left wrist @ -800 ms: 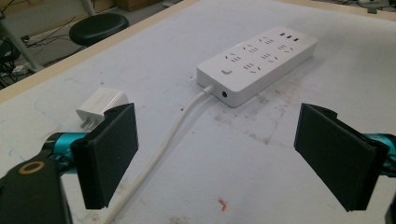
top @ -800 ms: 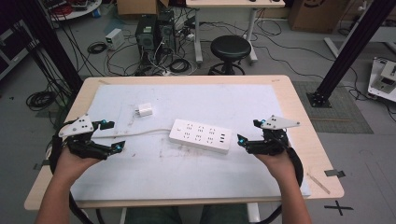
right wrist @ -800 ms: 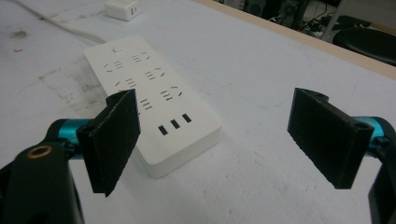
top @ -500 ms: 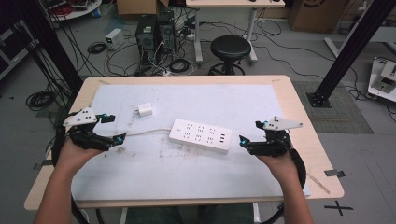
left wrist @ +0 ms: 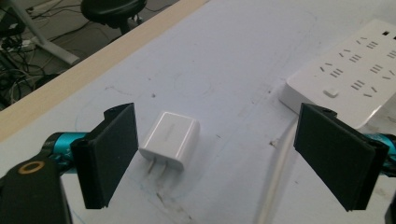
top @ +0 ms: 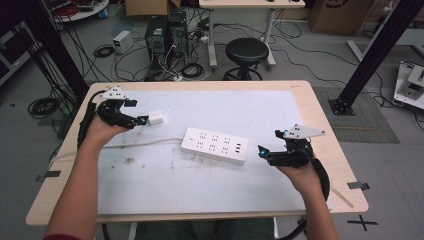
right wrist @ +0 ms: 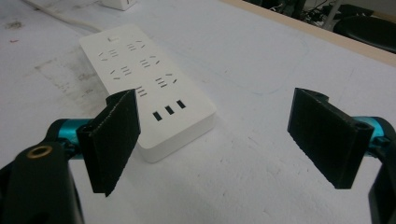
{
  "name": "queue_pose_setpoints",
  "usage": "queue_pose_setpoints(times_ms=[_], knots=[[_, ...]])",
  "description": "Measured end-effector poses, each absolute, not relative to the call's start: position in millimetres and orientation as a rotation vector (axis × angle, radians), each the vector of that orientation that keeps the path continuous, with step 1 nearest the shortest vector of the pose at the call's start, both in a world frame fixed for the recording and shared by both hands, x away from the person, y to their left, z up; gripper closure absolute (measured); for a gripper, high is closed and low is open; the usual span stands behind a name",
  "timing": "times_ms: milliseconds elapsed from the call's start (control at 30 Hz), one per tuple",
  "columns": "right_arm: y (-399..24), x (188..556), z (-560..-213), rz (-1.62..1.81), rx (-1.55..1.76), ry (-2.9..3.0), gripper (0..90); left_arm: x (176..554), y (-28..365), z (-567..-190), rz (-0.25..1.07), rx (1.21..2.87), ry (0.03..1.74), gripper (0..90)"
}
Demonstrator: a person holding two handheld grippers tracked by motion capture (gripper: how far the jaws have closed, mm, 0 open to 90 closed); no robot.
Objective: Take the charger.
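High view: both grippers spread, left gripper (top: pixel 137 112) beside boxy white charger (top: pixel 156 119); right gripper (top: pixel 269 143) near glossy slab strip (top: pixel 214 145); scuffed white mat (top: pixel 150 185).

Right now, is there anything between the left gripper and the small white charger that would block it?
Nothing visible. The left gripper has open jaws, and the charger lies flat on the table close by its left pad, prongs toward the camera. The power strip sits off to the side.
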State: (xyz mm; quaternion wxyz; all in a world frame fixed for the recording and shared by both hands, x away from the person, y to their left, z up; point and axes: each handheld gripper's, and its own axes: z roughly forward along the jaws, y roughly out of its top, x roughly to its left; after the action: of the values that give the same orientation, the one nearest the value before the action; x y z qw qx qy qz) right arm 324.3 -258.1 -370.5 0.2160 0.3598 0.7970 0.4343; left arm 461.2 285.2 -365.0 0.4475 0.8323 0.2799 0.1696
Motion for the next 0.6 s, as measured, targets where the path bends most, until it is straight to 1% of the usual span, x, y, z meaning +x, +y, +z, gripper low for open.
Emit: queue_pose_setpoints(times_ms=[67,133,167,233,433,600], knots=[[-256,323,-371,1.195,0.997,2.219,17.2,474,284,-370,0.398,2.077,0.686,13.7],[-255,323,-372,1.191,0.994,2.226,17.2,474,284,-370,0.398,2.077,0.686,13.7],[-255,323,-372,1.191,0.994,2.226,17.2,491,282,-381,0.381,2.119,0.677,13.7],[-250,322,-374,1.180,0.981,2.242,17.2,499,280,-391,0.371,2.118,0.690,13.7],[-245,321,-375,1.174,0.984,2.240,17.2,519,278,-423,0.304,2.163,0.714,13.7],[-243,320,-374,1.167,0.996,2.234,17.2,530,273,-432,0.281,2.199,0.720,13.7]])
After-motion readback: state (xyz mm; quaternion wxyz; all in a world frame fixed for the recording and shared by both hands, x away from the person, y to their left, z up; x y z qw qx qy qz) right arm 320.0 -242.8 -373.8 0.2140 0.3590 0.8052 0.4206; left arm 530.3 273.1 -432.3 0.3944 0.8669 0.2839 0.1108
